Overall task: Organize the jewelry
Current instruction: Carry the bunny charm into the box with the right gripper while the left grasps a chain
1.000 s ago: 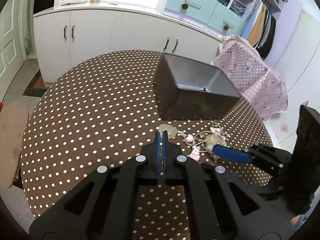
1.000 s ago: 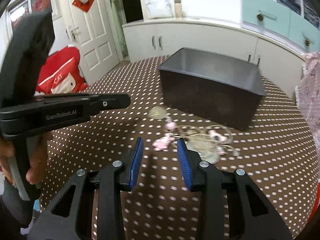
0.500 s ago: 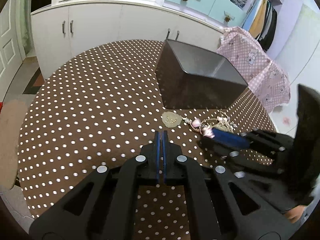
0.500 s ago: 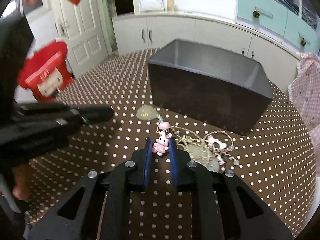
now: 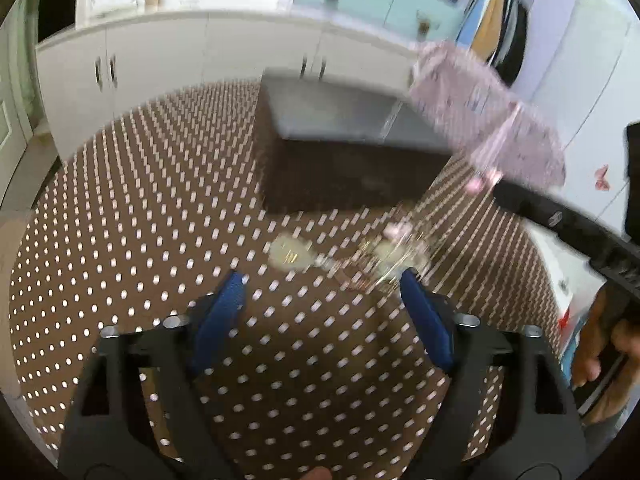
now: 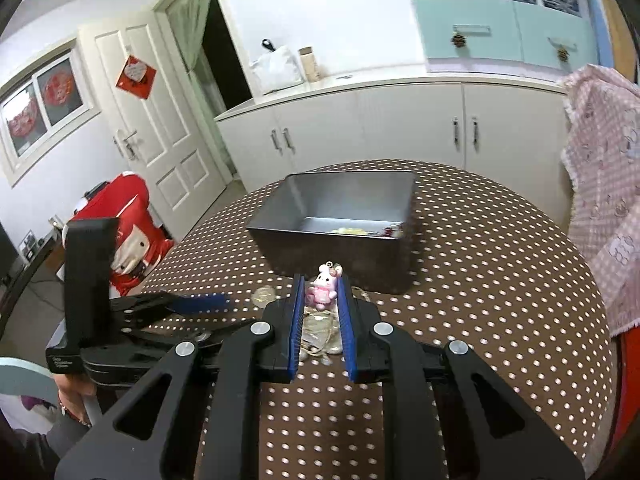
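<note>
Here your right gripper [image 6: 320, 312], having closed on the small pink bunny charm [image 6: 325, 286], has lifted it just before the dark rectangular metal tray [image 6: 394, 258], ready for dropping in, while your left gripper [image 5: 322, 300] is opening, empty, near the remaining gold jewelry pile [image 5: 384, 254].

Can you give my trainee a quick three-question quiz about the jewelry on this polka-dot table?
1. True or false: the right gripper is shut on the small pink bunny charm.
2. Where does the dark rectangular metal bin stand relative to the tangled pile of jewelry? A) beyond it B) on top of it C) off the table
3. Fill in: the left gripper has ____ between its blue pads.

Key: 1 true; 2 A; 3 nothing, as its jaws are opening.
</note>
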`<state>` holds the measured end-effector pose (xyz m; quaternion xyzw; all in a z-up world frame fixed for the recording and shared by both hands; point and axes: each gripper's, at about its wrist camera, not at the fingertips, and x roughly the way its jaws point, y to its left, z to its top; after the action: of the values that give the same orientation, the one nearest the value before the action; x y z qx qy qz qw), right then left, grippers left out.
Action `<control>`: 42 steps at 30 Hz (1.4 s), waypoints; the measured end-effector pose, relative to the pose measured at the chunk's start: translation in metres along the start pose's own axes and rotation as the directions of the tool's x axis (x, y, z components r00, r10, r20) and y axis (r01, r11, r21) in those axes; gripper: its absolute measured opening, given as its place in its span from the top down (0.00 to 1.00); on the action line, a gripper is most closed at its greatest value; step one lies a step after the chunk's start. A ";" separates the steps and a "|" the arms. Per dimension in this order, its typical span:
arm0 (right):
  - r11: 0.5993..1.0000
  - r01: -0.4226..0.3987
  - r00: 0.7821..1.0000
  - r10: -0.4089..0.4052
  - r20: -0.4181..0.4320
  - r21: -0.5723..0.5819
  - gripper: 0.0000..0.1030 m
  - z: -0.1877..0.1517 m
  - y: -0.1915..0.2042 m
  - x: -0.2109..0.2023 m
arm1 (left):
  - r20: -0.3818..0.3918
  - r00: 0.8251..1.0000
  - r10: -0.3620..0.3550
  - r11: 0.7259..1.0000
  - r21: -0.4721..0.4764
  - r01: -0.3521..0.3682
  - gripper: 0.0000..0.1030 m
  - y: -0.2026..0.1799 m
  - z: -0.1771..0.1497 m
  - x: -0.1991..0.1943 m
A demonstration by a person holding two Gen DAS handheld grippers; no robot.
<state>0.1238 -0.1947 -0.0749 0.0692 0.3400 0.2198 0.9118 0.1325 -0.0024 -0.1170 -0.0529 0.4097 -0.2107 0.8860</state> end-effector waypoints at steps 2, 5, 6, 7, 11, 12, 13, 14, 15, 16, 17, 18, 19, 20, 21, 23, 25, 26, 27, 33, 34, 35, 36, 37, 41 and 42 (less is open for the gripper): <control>1.000 0.005 1.000 -0.005 0.015 0.008 0.86 0.000 -0.003 -0.006 | -0.001 1.000 -0.001 1.000 0.023 0.001 0.22 -0.008 0.001 0.000; 1.000 0.008 0.999 -0.008 0.036 0.004 0.86 0.001 -0.006 -0.015 | 0.002 1.000 0.027 0.997 0.072 -0.027 0.22 -0.019 0.000 0.002; 1.000 0.009 0.999 -0.009 0.036 0.002 0.86 0.001 -0.007 -0.015 | -0.002 1.000 0.032 0.996 0.084 -0.031 0.22 -0.023 0.000 0.004; 1.000 0.009 0.999 -0.009 0.034 0.000 0.86 0.001 -0.008 -0.016 | -0.008 0.999 0.036 0.995 0.090 -0.035 0.22 -0.025 0.000 0.007; 1.000 0.012 1.000 -0.012 0.016 0.009 0.86 -0.004 -0.014 -0.011 | -0.019 0.999 0.050 0.992 0.116 -0.048 0.22 -0.037 0.003 0.016; 1.000 0.011 1.000 -0.011 0.012 0.012 0.86 -0.006 -0.015 -0.011 | -0.019 0.999 0.051 0.991 0.122 -0.049 0.22 -0.041 0.004 0.018; 1.000 0.010 1.000 -0.010 0.005 0.014 0.86 -0.008 -0.015 -0.008 | -0.020 0.998 0.052 0.990 0.131 -0.049 0.23 -0.041 0.004 0.019; 1.000 0.007 1.000 -0.007 -0.001 0.016 0.85 -0.010 -0.016 -0.008 | -0.024 0.998 0.056 0.989 0.141 -0.052 0.26 -0.043 0.006 0.021; 1.000 0.005 1.000 -0.005 -0.006 0.017 0.85 -0.012 -0.016 -0.007 | -0.035 0.997 0.062 0.986 0.156 -0.056 0.30 -0.046 0.006 0.024; 1.000 0.004 1.000 -0.003 -0.010 0.017 0.85 -0.014 -0.017 -0.007 | -0.042 0.997 0.069 0.984 0.167 -0.061 0.31 -0.048 0.007 0.028; 1.000 0.001 1.000 -0.001 -0.015 0.017 0.85 -0.015 -0.016 -0.005 | -0.046 0.996 0.074 0.983 0.175 -0.065 0.36 -0.053 0.010 0.033; 1.000 -0.002 1.000 0.002 -0.018 0.019 0.85 -0.016 -0.017 -0.005 | -0.050 0.995 0.081 0.980 0.186 -0.070 0.43 -0.056 0.011 0.037; 1.000 -0.004 1.000 0.004 -0.022 0.021 0.85 -0.017 -0.018 -0.004 | -0.055 0.995 0.088 0.977 0.198 -0.076 0.47 -0.058 0.013 0.040; 1.000 -0.004 1.000 0.004 -0.024 0.021 0.85 -0.018 -0.018 -0.004 | -0.057 0.994 0.094 0.974 0.210 -0.080 0.52 -0.059 0.014 0.042; 1.000 -0.004 1.000 0.005 -0.027 0.021 0.85 -0.018 -0.019 -0.003 | -0.058 0.993 0.105 0.970 0.226 -0.090 0.54 -0.061 0.015 0.045; 1.000 -0.005 0.999 0.006 -0.031 0.023 0.85 -0.019 -0.020 -0.002 | -0.065 0.991 0.118 0.962 0.257 -0.097 0.58 -0.065 0.015 0.049; 1.000 -0.006 0.999 0.007 -0.034 0.026 0.85 -0.020 -0.021 -0.001 | -0.071 0.991 0.117 0.952 0.291 -0.092 0.80 -0.072 0.015 0.053; 1.000 -0.007 0.999 0.008 -0.035 0.027 0.85 -0.020 -0.021 -0.001 | -0.074 0.991 0.115 0.949 0.303 -0.087 0.90 -0.074 0.015 0.054; 1.000 -0.008 0.999 0.009 -0.036 0.026 0.85 -0.019 -0.022 -0.001 | -0.073 0.991 0.116 0.949 0.302 -0.089 0.97 -0.073 0.014 0.054; 1.000 -0.016 0.999 0.017 -0.040 0.014 0.85 -0.021 -0.016 0.000 | 0.046 0.997 0.061 0.982 0.179 -0.069 0.98 -0.059 0.029 0.023; 1.000 -0.018 0.999 0.018 -0.041 0.011 0.85 -0.020 -0.014 0.001 | 0.069 0.997 0.041 0.986 0.161 -0.052 0.98 -0.058 0.034 0.014; 1.000 -0.020 0.999 0.020 -0.039 0.010 0.85 -0.019 -0.013 0.001 | 0.088 0.996 0.031 0.988 0.151 -0.045 0.98 -0.057 0.037 0.008; 1.000 -0.022 0.999 0.023 -0.036 0.008 0.85 -0.019 -0.012 0.000 | 0.108 0.994 0.021 0.989 0.144 -0.036 0.98 -0.057 0.041 0.002; 1.000 -0.028 0.999 0.028 -0.036 0.004 0.85 -0.018 -0.009 0.000 | 0.120 0.993 -0.005 0.990 0.139 -0.012 0.98 -0.056 0.046 -0.006; 0.998 -0.065 0.997 0.065 -0.037 -0.004 0.85 -0.015 0.001 0.001 | 0.170 0.984 -0.062 0.994 0.101 0.045 0.98 -0.050 0.060 -0.027; 0.998 -0.069 0.997 0.069 -0.037 -0.007 0.85 -0.015 0.003 0.002 | 0.181 0.981 -0.066 0.994 0.099 0.048 0.98 -0.050 0.063 -0.031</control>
<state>0.1143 -0.1912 -0.0863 0.0729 0.3533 0.2538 0.8975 0.1455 -0.0401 -0.0404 -0.0419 0.3140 -0.2493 0.9151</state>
